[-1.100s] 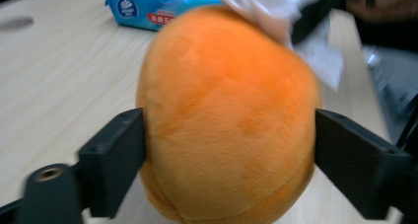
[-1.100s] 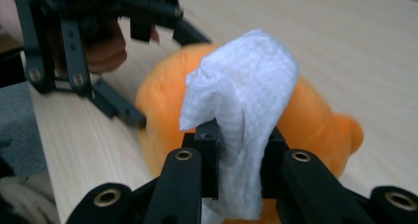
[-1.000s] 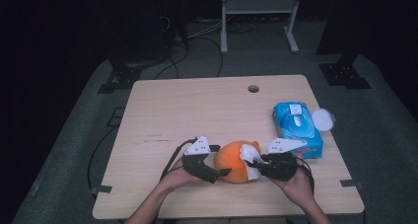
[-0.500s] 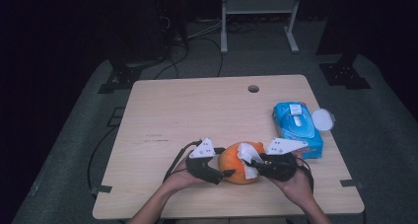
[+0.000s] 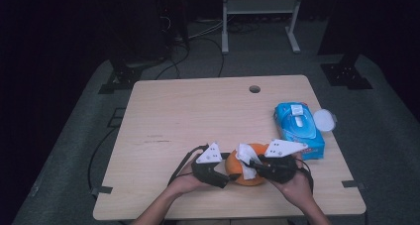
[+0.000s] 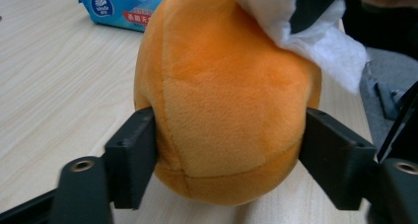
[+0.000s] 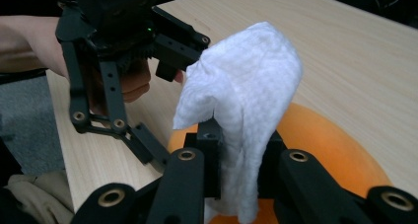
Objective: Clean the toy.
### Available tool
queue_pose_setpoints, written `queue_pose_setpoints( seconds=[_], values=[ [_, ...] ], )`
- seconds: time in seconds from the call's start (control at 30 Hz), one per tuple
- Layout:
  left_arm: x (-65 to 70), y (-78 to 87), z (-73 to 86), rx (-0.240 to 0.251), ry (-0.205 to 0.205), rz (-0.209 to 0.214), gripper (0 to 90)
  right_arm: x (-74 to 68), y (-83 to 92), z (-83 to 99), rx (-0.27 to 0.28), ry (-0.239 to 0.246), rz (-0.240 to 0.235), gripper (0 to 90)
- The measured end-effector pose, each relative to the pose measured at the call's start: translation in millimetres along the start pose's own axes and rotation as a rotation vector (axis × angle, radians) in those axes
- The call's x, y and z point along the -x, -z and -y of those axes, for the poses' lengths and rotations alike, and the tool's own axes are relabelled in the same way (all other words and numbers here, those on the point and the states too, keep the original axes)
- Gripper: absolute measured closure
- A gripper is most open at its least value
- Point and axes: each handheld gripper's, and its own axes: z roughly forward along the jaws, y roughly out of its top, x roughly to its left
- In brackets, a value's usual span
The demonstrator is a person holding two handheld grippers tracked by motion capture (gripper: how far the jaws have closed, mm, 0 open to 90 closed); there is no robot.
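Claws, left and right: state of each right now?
Left claw: jaws have just been closing, now pressed on both sides of the orange plush toy.
Right claw: shut on the white wipe.

We see the plush toy (image 5: pixel 245 164) on the table (image 5: pixel 198 116), near its front edge. The left gripper (image 5: pixel 225 178) is at the toy's left and the right gripper (image 5: pixel 250 164) at its right. The wipe (image 5: pixel 245 160) lies on top of the toy. Behind and to the right lies the wipes pack (image 5: pixel 298 128), with its lid (image 5: pixel 324 120) at its right.
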Motion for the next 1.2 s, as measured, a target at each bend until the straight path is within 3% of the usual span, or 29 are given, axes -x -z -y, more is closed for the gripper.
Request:
queue_pose_setpoints(
  seconds=[0.13, 0.2, 0.23, 0.3, 0.33, 0.4, 0.47, 0.53, 0.6, 0.63, 0.67, 0.77, 0.83, 0.9, 1.0, 1.03, 1.1, 1.17, 1.2],
  values=[
    [-4.7, -6.3, 2.3, -0.001, 0.06, 0.006, 11.1, 6.7, 2.9, 5.6, 0.0, -0.035, 0.005, 78.9],
    [-3.6, -8.0, 3.1, 0.009, 0.055, 0.008, 13.5, 6.9, 3.6, 5.0, 0.002, -0.034, 0.01, 79.1],
    [-1.8, -8.1, 2.8, 0.006, 0.041, 0.005, 23.1, 2.6, 3.8, 2.3, 0.001, -0.023, 0.014, 79.4],
    [2.0, -7.3, 0.5, 0.008, 0.016, -0.009, 26.1, -0.1, 3.5, 1.2, 0.002, -0.018, 0.01, 79.4],
    [4.3, -7.2, -1.4, 0.013, 0.009, -0.008, 29.6, -8.6, -0.5, -1.3, 0.005, -0.002, -0.021, 79.4],
    [8.7, -7.7, -4.6, 0.002, -0.027, -0.013, 30.1, -14.3, -5.1, -2.1, -0.003, 0.011, -0.04, 79.4],
    [10.5, -7.9, -3.9, -0.014, -0.05, -0.02, 30.8, -24.7, -14.8, -2.0, -0.044, 0.06, -0.041, 79.3],
    [8.2, -6.7, -1.7, -0.01, -0.031, -0.018, 31.3, -25.2, -15.1, -2.7, -0.056, 0.08, -0.016, 79.4],
    [4.9, -6.2, 0.8, -0.01, -0.013, -0.014, 31.3, -12.8, 0.5, -4.9, -0.029, 0.056, 0.045, 79.3],
    [4.9, -6.2, 0.8, -0.01, -0.013, -0.014, 31.2, -12.8, 0.5, -4.9, -0.029, 0.056, 0.045, 79.3],
    [4.8, -6.2, 1.6, -0.006, -0.009, -0.012, 30.8, 0.9, 13.8, -2.9, -0.025, 0.023, 0.093, 79.2],
    [4.9, -8.8, -0.6, 0.018, -0.013, -0.012, 20.8, 16.3, 22.8, 6.6, -0.029, -0.038, 0.093, 79.2],
    [5.6, -10.8, -1.6, 0.038, -0.015, -0.014, 14.3, 18.1, 21.3, 10.8, -0.038, -0.043, 0.083, 79.2],
    [6.2, -11.2, -1.6, 0.039, -0.015, -0.016, 14.4, 17.4, 20.5, 10.7, -0.038, -0.038, 0.077, 79.1],
    [8.4, -8.7, -2.0, 0.041, -0.037, -0.029, 27.7, 11.2, 19.4, 5.3, -0.032, -0.012, 0.086, 79.3],
    [11.9, -8.3, -4.6, 0.041, -0.066, -0.038, 28.5, 1.1, 16.6, 0.2, -0.028, 0.007, 0.062, 79.4],
    [15.8, -9.2, -6.7, 0.04, -0.082, -0.041, 28.9, -5.1, 12.8, -1.9, -0.028, 0.016, 0.039, 79.3],
    [19.4, -9.6, -8.1, 0.035, -0.102, -0.048, 29.5, -24.1, -5.8, -5.0, -0.063, 0.073, -0.012, 79.3],
    [21.7, -9.2, -8.1, 0.023, -0.121, -0.052, 29.7, -29.0, -11.1, -5.0, -0.077, 0.084, -0.016, 79.3]
  ],
)
